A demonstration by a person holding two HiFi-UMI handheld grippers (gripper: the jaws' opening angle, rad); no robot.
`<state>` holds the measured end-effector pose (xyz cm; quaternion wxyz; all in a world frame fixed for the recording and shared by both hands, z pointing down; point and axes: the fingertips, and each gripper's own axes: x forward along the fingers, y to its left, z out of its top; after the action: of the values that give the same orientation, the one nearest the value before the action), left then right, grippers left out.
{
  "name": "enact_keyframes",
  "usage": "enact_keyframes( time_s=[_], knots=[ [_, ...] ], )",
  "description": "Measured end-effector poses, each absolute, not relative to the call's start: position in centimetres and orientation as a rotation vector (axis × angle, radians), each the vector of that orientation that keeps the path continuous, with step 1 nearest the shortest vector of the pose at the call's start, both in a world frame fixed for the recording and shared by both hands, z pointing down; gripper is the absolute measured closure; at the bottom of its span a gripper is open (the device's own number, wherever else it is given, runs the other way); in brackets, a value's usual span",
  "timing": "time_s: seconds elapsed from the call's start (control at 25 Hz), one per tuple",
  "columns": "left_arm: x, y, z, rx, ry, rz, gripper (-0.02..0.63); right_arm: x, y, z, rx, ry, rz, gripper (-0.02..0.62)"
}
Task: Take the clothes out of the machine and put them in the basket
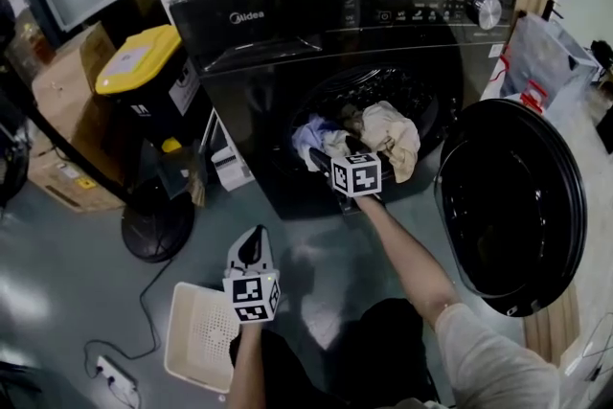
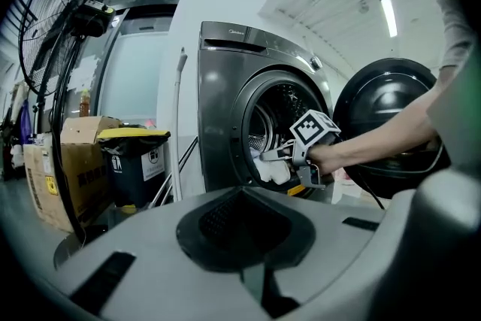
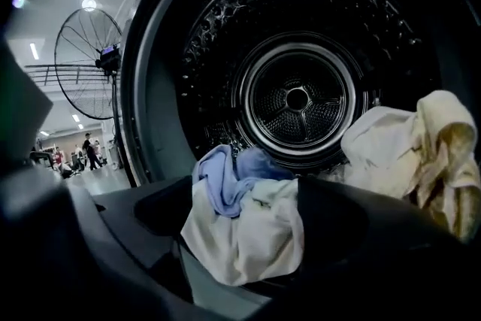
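Note:
The black washing machine (image 1: 287, 43) stands with its round door (image 1: 508, 206) swung open to the right. A cream cloth (image 1: 393, 134) and a blue and white bundle (image 1: 311, 139) lie at the drum mouth. My right gripper (image 1: 335, 151) reaches into that mouth, open, with the white cloth (image 3: 244, 237) and the blue cloth (image 3: 225, 177) lying loose between its wide jaws. The cream cloth (image 3: 409, 154) is to its right. My left gripper (image 1: 255, 239) hangs over the white basket (image 1: 196, 340), shut and holding nothing. It faces the machine (image 2: 233, 101).
A standing fan (image 1: 153, 230) and a yellow-lidded bin (image 1: 144, 62) stand left of the machine, with cardboard boxes (image 1: 62, 91) behind them. A power strip (image 1: 115, 376) and its cable lie on the floor at the lower left. A plastic bag (image 1: 546, 57) hangs at the right.

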<state>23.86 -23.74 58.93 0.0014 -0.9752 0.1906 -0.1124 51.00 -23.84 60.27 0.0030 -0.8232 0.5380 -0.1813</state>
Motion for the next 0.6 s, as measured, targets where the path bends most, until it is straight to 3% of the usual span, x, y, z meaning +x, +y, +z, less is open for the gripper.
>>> enact_keyframes(
  time_s=[0.48, 0.6],
  knots=[
    [21.6, -24.9, 58.5, -3.029, 0.671, -0.356, 0.588, 51.6, -25.9, 63.1, -2.663, 1.675, -0.663, 0.174],
    [21.5, -24.9, 58.6, -3.029, 0.673, -0.353, 0.588, 51.3, -25.8, 63.6, -2.728, 1.719, -0.65, 0.307]
  ],
)
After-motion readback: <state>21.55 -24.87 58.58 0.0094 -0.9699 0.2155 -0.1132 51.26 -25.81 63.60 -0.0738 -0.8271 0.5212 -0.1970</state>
